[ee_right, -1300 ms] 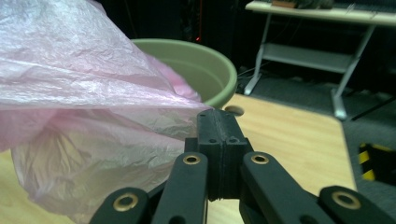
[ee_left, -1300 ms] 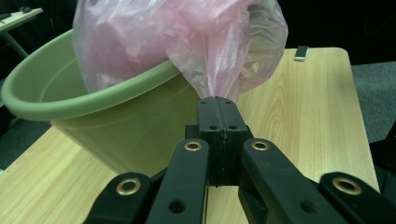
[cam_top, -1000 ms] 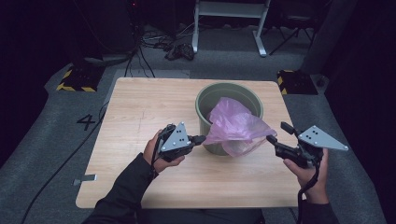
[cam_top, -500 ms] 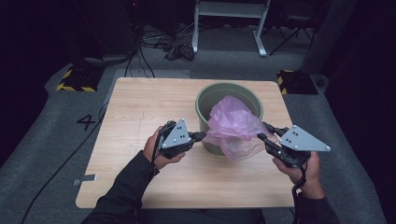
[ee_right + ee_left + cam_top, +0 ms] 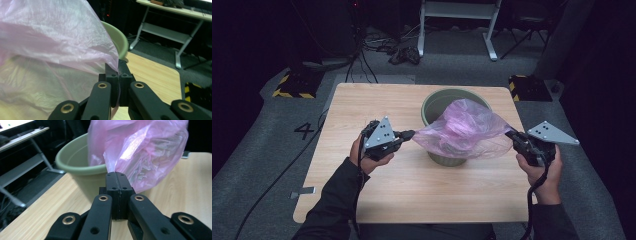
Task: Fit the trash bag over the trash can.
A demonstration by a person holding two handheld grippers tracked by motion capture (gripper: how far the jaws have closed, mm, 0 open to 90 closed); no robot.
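Observation:
A thin pink plastic bag [image 5: 464, 131] is stretched wide above a green bucket [image 5: 437, 102] on the wooden table [image 5: 362, 100]. My left gripper [image 5: 409, 134] is shut on the bag's left edge. In the left gripper view its jaws [image 5: 116, 173] pinch the film in front of the bucket [image 5: 75, 167]. My right gripper [image 5: 510, 134] grips the right edge. Its jaws have just been closing, and in the right gripper view they [image 5: 117, 65] are shut on the bag's film [image 5: 50, 50], with the bucket rim [image 5: 120, 40] behind.
The bucket stands at the table's far middle. Beyond the table are a white-legged stand [image 5: 457, 10] and floor cables [image 5: 402, 52]. Yellow-black striped blocks [image 5: 292, 85] [image 5: 529, 87] sit near the far corners. A piece of tape [image 5: 303, 192] lies by the near left corner.
The right gripper came in to the bag's right edge, shut on it and drew back to the right. The left gripper moved left. The bag now spans wide between them.

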